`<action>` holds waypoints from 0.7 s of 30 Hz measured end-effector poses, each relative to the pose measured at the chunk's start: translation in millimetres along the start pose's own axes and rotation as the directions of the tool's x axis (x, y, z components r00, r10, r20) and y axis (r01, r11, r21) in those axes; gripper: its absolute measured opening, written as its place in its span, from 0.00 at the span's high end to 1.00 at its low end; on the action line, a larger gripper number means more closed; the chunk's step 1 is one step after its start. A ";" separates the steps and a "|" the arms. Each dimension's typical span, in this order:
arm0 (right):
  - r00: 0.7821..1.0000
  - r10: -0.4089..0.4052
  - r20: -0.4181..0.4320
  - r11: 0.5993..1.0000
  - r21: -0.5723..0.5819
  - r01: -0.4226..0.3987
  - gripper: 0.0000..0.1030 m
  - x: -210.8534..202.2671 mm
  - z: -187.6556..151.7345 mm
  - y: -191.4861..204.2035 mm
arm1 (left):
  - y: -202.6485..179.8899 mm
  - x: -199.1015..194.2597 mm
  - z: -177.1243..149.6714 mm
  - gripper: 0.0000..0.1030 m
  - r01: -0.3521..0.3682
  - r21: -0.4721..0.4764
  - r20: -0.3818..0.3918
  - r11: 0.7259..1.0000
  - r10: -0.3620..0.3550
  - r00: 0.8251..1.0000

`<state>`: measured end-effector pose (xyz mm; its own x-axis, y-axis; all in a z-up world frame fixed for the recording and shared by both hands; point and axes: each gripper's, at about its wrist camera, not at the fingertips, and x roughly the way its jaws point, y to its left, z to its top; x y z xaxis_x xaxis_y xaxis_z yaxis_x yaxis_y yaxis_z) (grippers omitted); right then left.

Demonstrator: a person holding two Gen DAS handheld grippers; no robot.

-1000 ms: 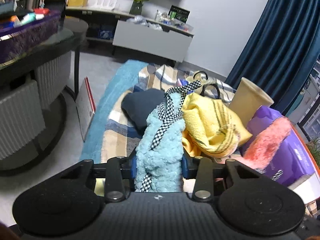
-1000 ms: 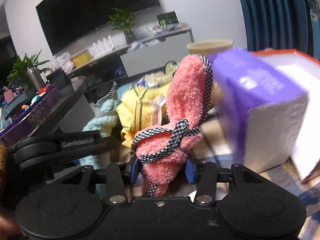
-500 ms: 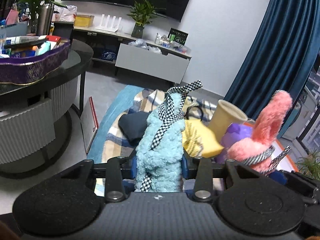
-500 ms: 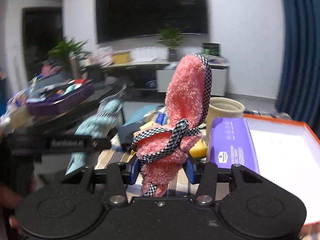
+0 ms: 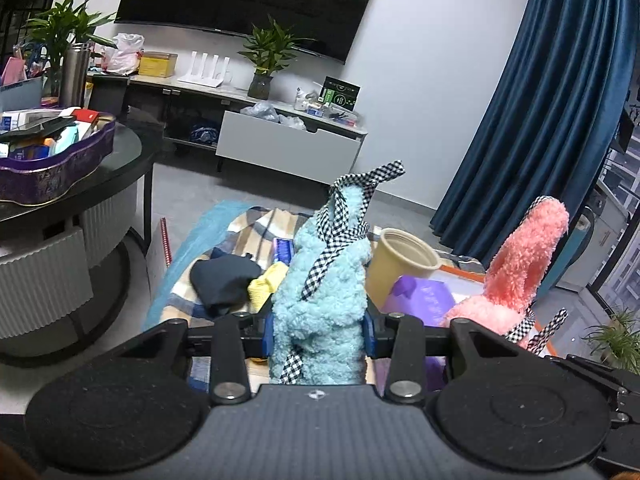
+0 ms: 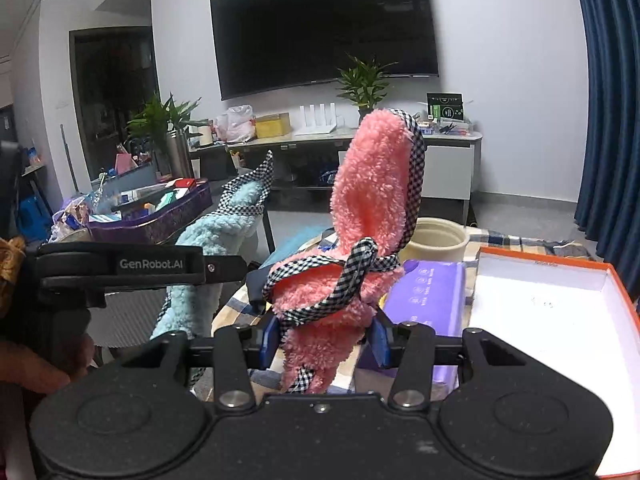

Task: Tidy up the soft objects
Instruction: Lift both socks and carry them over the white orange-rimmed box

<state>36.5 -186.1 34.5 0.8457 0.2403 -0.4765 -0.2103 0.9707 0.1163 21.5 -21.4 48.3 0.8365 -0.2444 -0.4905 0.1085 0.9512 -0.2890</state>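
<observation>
Left gripper pinching blue fluffy cloth, right gripper pinching pink fluffy cloth; both standing upright, hanging above blanket (orange-rimmed box lying nearer right hand)

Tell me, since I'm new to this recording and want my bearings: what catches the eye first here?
Two fluffy slippers trimmed with black-and-white check ribbon dominate: the light blue slipper clamped in the left claw, and the pink slipper clamped in the right claw, both raised above the plaid blanket. Behind them hangs a large dark television on the white wall, and an open orange-rimmed box lies at the right.
</observation>
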 end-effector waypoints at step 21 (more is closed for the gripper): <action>0.998 -0.054 0.021 0.998 0.036 0.053 0.46 -28.1 11.9 -53.5 | -49.9 12.0 0.0 0.61 0.042 0.065 -0.018 0.997 -0.041 0.999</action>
<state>29.8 -244.8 52.0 0.8659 0.1878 -0.4636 -0.1473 0.9815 0.1224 26.1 -71.8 56.9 0.8217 -0.2863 -0.4929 0.1781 0.9504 -0.2551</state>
